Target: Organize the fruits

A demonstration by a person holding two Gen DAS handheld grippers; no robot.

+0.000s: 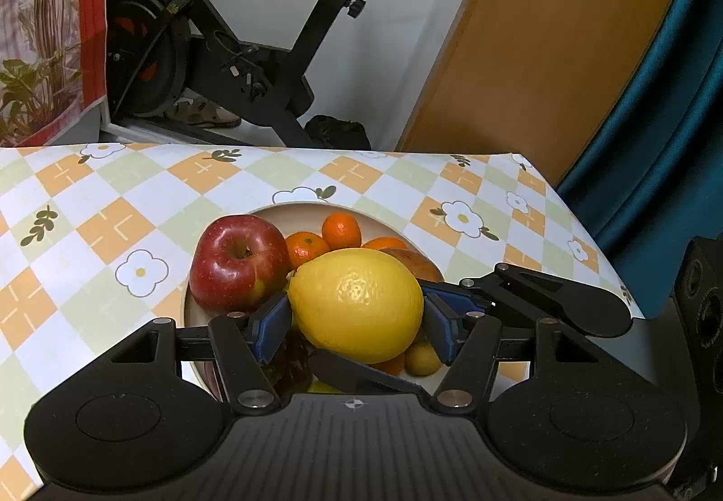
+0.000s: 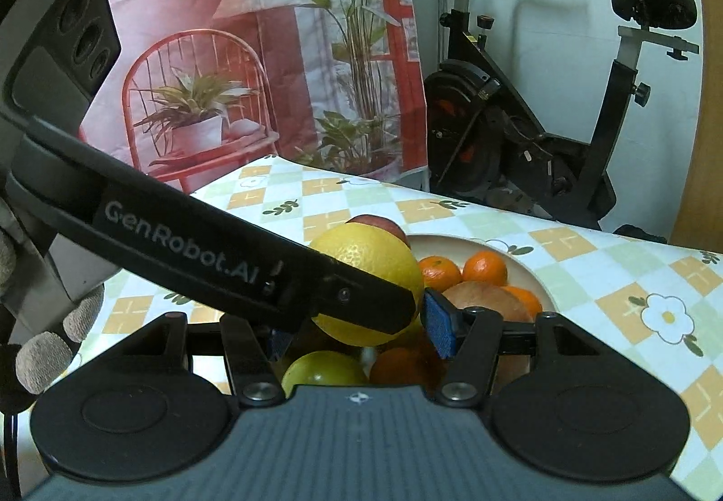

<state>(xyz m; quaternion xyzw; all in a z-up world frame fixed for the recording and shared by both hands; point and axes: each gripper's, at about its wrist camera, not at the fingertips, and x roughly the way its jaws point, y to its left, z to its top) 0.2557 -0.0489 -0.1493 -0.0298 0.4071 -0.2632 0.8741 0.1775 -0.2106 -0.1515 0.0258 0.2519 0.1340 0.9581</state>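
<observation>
**Two grippers, one big yellow citrus over the bowl**

Closest to me, the left gripper (image 1: 357,322) has its blue fingers (image 1: 273,327) pressed against both flanks of a large yellow citrus (image 1: 357,304), which sits between them just above the fruit pile. The right gripper (image 2: 357,331) comes in from the other side; one of its pads touches the same fruit at the right edge, but its other pad is hidden behind the left gripper's arm, so I cannot tell whether it truly grips.

The citrus looks firm and fairly heavy, with a waxy, dimpled rind (likely slick under hard pads). Holding across its widest middle, as now, seems the safest purchase; nearer the tapered ends it would probably squirt free.

Beneath and behind it lies the bowl (image 1: 280,209), holding a red apple (image 1: 239,261), several mandarins (image 1: 342,231) and a green fruit (image 2: 323,370). The bowl stands on the checked, flowered desk (image 1: 113,202). Beyond the desk stands an exercise bike (image 1: 217,49).
</observation>
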